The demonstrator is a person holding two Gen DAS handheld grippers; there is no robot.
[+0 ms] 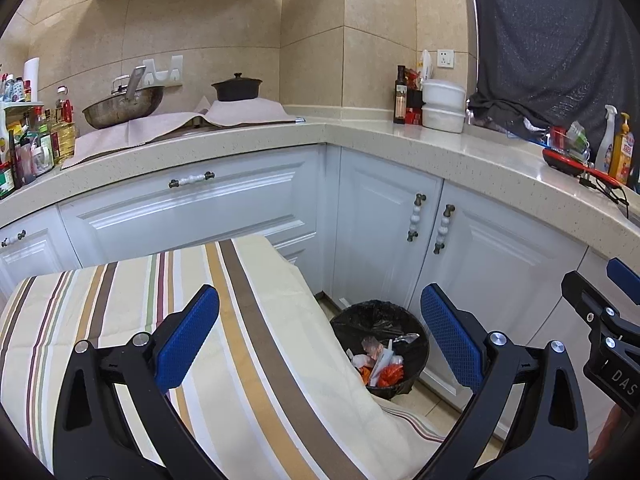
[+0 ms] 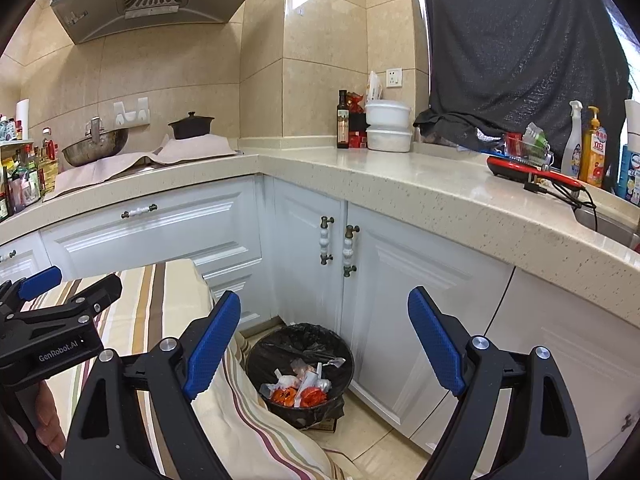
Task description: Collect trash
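Round black-lined trash bin on floor in cabinet corner, beside striped tablecloth; holds orange wrappers, white scraps, possibly foil. Left gripper and right gripper both spread wide, empty.

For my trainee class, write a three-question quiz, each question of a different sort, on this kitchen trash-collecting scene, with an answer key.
1. True or false: the left gripper and the right gripper both stand open and hold nothing.
2. Multiple choice: the trash bin stands (A) on the countertop, (B) on the floor by the white cabinet doors, (C) on the striped cloth.
3. Fill in: the bin is lined with a ___ bag.

Key
1. True: each pair of blue pads is spread wide with nothing between.
2. B: it stands on the floor in the cabinet corner, beside the cloth's hanging edge.
3. Black; wrappers and orange scraps lie inside.
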